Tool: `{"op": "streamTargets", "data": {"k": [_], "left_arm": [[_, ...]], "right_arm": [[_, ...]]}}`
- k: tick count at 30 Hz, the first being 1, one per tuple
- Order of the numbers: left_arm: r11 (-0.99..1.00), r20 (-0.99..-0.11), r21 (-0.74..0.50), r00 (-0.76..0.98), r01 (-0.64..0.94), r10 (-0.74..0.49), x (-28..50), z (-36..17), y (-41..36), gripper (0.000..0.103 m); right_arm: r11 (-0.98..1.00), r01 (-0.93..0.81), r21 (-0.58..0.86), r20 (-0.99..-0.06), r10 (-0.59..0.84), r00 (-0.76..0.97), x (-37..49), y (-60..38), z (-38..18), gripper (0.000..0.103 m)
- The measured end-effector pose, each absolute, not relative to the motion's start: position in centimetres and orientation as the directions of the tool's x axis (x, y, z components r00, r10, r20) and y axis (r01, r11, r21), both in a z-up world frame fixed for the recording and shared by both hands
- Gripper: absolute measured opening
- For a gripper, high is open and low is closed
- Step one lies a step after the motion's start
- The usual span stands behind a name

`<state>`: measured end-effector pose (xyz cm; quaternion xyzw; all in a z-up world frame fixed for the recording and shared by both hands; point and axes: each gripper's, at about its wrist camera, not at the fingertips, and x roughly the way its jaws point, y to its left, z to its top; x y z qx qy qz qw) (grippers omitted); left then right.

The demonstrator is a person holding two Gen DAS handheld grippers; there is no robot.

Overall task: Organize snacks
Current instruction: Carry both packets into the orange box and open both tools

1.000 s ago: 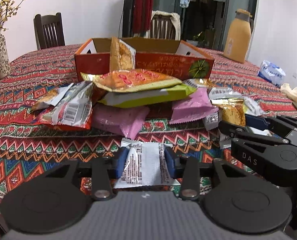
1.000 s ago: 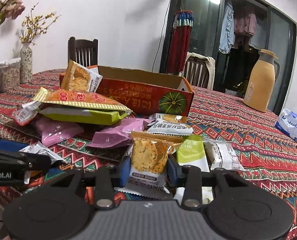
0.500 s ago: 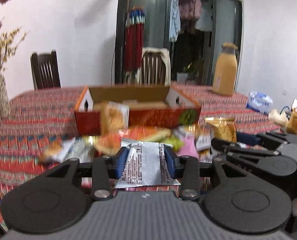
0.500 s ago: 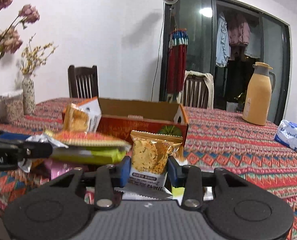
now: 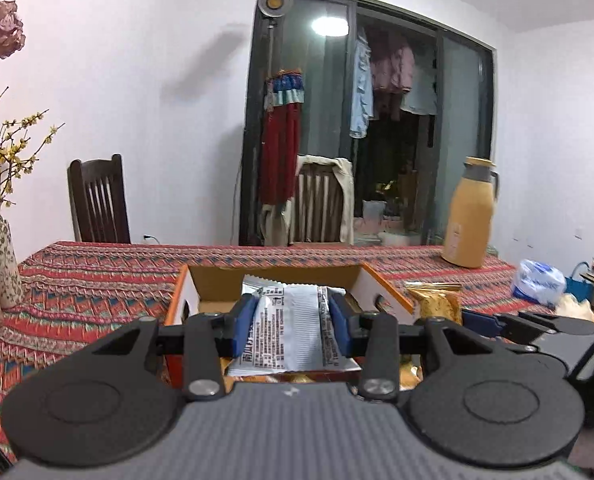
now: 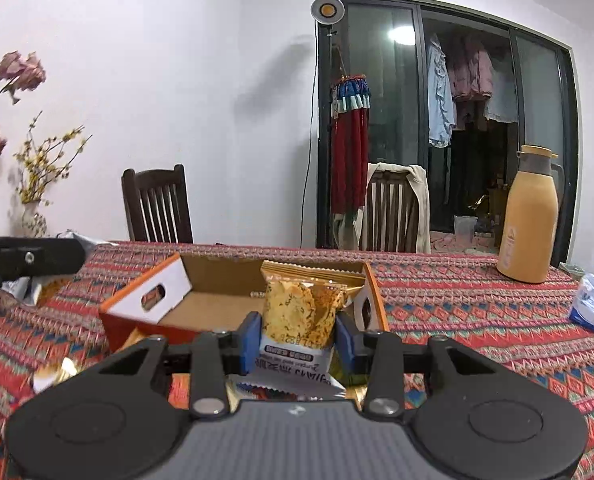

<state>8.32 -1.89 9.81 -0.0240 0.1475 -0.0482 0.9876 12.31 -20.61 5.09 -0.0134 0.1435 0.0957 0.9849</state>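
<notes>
The left tongs (image 5: 291,322) grip a white packet (image 5: 293,332); the right tongs (image 6: 297,340) grip a yellow cracker packet (image 6: 299,316). Both have risen from the snack pile on the surface (image 6: 477,320) and now hang near the orange cardboard box (image 6: 145,304), so 2 snacks look ready to drop in. The box floor that shows looks mostly bare; its near part is hidden.
</notes>
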Motion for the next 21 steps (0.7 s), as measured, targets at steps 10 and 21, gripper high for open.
{"op": "streamTargets", "data": {"k": [10,21], "left_arm": [[0.994,-0.34,-0.105,0.94,0.006,-0.042,17.5,10.9,0.4,0.042],[0.986,-0.442,-0.135,0.897,-0.1,0.031,24.2,6.5,3.6,0.041]], "right_arm": [[0.986,-0.165,0.032,-0.346,0.166,0.923,22.2,-18.2,7.1,0.038],[0.987,-0.143,0.077,-0.467,0.163,0.869,28.3,-18.2,2.5,0.039]]}}
